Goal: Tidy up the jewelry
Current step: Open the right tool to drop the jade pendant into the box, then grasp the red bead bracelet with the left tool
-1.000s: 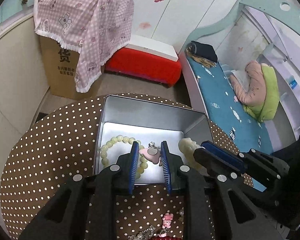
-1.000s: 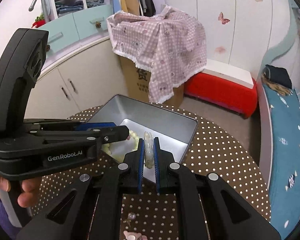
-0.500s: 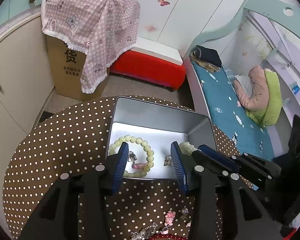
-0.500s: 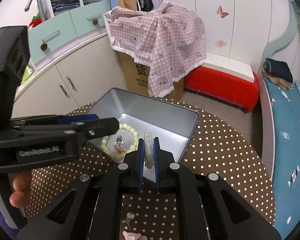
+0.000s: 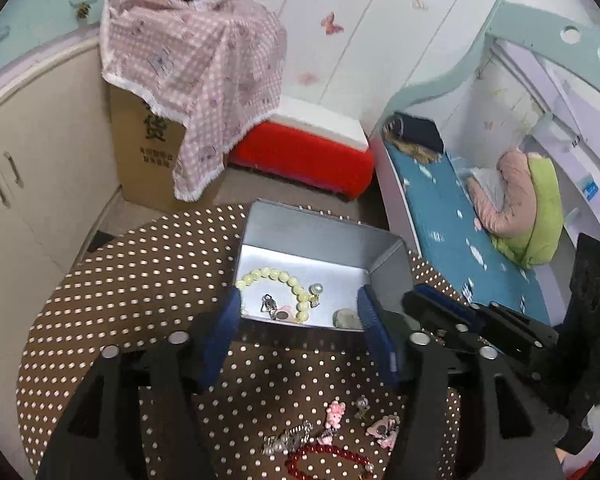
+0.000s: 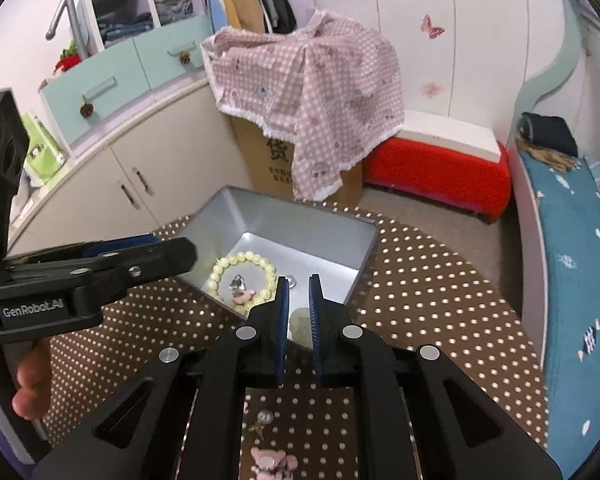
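Note:
A silver metal box point(image 5: 320, 224) point(image 6: 260, 216) stands open on the polka-dot table. Inside lie a pale green bead bracelet point(image 5: 278, 276) point(image 6: 242, 258), a pink charm with a silver piece point(image 5: 278, 312) point(image 6: 242, 294), a pearl earring point(image 5: 316, 290) and a pale carved stone point(image 5: 346, 318) point(image 6: 300, 320). My left gripper point(image 5: 298, 316) is open wide and empty over the box's near edge. My right gripper point(image 6: 298, 294) is slightly open just above the stone, which lies loose in the box.
On the table in front of the box lie pink charms point(image 5: 334, 412) point(image 6: 270, 458), a silver chain point(image 5: 288, 438), a red bead bracelet point(image 5: 328, 458) and a small earring point(image 6: 262, 420). A cloth-covered cardboard box point(image 5: 160, 140), a red bench point(image 5: 304, 152) and a bed point(image 5: 460, 220) stand beyond the table.
My left gripper opened, dropped the pink charm inside the bracelet and drew back. My right gripper parted and released the pale stone into the box, then pulled back.

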The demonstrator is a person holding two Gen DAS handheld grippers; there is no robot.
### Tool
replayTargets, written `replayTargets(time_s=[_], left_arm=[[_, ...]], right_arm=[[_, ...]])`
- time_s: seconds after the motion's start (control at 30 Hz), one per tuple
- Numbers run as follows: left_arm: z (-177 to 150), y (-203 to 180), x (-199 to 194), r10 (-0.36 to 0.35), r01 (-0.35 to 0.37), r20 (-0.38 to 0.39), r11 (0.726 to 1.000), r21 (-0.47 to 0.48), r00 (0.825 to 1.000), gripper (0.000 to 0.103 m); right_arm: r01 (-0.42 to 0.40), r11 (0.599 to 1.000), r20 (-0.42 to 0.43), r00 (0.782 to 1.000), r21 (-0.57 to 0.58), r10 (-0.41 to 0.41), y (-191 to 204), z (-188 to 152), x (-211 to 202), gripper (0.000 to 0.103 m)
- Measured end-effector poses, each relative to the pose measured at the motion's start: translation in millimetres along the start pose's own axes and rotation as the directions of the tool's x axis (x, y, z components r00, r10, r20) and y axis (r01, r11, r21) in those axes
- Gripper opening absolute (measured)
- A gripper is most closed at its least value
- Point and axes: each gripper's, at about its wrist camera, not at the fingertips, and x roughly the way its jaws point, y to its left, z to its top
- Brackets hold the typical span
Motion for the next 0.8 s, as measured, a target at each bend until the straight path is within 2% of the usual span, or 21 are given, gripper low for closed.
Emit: replayTargets(time_s=[0.07,0.1,0.13,0.2,0.27,0.4,0.5,0.57,0.67,0.8], left_arm=[[-6.3,-3.1,-18.4,0.028,-0.029,0.042,1.0,0.007,0.999,0.063],[-8.4,-4.5,-24.8,0.037,-0.037,0.057,0.999,0.007,0.998,0.067],[-13.5,-6.0,-35.5,0.053,-0.053,0.086,0.999,0.002,0.995,0.071],[-23.2,-9.2,-53.6,0.078,-0.078,0.138,0.997,-0.006,0.987,0.073],[-37.3,-13.5,-72.7,0.103,-0.101,0.183,0.995,-0.018,0.978,0.073],[-65.1,-16.6,-98.0,0.127,-0.116,0.236,0.991,-0.062,0.963,0.08],[-82.1,-15.6,-106.1,0.138,-0.117,0.235,0.988,-0.102,0.962,0.08],[-95.4,-17.6,-110.0,0.168,-0.144,0.244,0.983,-0.11,0.955,0.08],[-108.7,-21.7,-107.5,0.205,-0.183,0.235,0.977,-0.112,0.95,0.08],[-120.6,-24.3,-94.2,0.227,-0.208,0.19,0.972,-0.114,0.955,0.08]], right_arm=[[0.029,0.999,0.038,0.999,-0.015,-0.029,2.8,-2.3,-22.1,0.013],[0.04,0.999,0.056,0.998,-0.018,-0.039,3.8,-4.5,-33.5,0.02],[0.047,0.999,0.073,0.996,-0.017,-0.046,3.7,-6.3,-44.4,0.034],[0.065,0.998,0.115,0.991,-0.017,-0.063,4.9,-9.9,-65.1,0.048],[0.079,0.997,0.141,0.987,-0.02,-0.075,6.3,-17.4,-86.2,0.048],[0.114,0.993,0.182,0.977,-0.031,-0.106,6.4,-36.3,-118.1,0.056],[0.161,0.986,0.196,0.969,-0.035,-0.151,4.0,-54.2,-133.9,0.059],[0.174,0.984,0.2,0.966,-0.023,-0.166,-0.2,-65.9,-140.5,0.061],[0.167,0.986,0.189,0.968,-0.002,-0.163,-6.4,-83.1,-145.0,0.063],[0.155,0.988,0.158,0.975,0.008,-0.155,-12.2,-97.7,-140.0,0.063]])
